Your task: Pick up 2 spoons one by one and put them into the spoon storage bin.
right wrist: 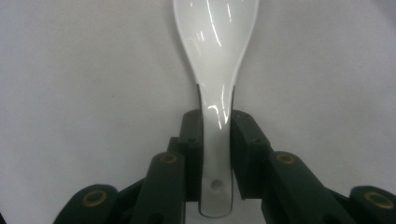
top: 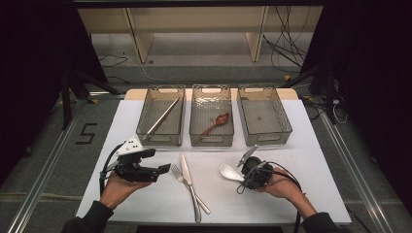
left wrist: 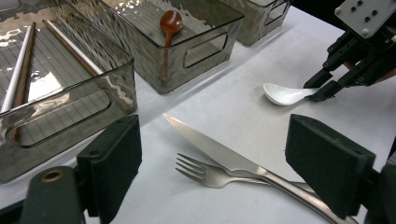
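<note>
A white ceramic spoon (top: 227,171) lies low over the white mat, its bowl pointing left. My right gripper (top: 241,176) is shut on its handle; in the right gripper view both pads pinch the handle (right wrist: 215,140) and the bowl (right wrist: 215,42) points away. My left gripper (top: 158,161) is open with nothing in it, at the mat's left. Between its jaws in the left gripper view lie a steel knife (left wrist: 210,144) and a fork (left wrist: 201,172), crossed. The spoon (left wrist: 282,93) and right gripper (left wrist: 322,88) show beyond them.
Three clear grey bins stand in a row at the back: the left bin (top: 161,137) holds chopsticks (top: 163,116), the middle bin (top: 211,138) a brown spoon (top: 217,122), and the right bin (top: 265,136) nothing. The knife (top: 187,177) and fork (top: 180,175) lie mid-mat.
</note>
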Action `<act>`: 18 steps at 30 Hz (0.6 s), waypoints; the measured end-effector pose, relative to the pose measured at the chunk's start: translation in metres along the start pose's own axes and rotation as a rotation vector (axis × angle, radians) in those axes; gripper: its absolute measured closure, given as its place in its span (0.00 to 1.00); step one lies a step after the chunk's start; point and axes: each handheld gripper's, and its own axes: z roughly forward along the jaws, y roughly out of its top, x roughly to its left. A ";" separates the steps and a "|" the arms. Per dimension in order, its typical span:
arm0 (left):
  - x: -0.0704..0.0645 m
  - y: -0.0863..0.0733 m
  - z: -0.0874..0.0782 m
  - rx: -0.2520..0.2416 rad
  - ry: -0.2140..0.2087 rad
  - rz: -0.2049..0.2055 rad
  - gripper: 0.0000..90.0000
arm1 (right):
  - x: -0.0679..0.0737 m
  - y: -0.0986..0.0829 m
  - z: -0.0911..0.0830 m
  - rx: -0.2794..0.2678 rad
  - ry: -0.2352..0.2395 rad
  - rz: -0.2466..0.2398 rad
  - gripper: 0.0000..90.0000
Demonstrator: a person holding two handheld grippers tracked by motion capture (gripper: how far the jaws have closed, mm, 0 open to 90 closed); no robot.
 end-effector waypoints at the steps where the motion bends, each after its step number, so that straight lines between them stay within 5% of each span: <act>1: 0.000 0.000 0.000 -0.001 0.001 0.000 0.20 | -0.001 0.000 0.000 0.002 0.006 -0.004 0.85; 11: 0.001 0.000 -0.001 -0.008 0.011 -0.004 0.20 | -0.005 0.000 -0.001 -0.008 0.035 0.028 0.86; 18: 0.002 0.000 -0.002 -0.005 0.010 -0.007 0.20 | -0.010 -0.001 -0.006 -0.068 0.065 0.069 0.86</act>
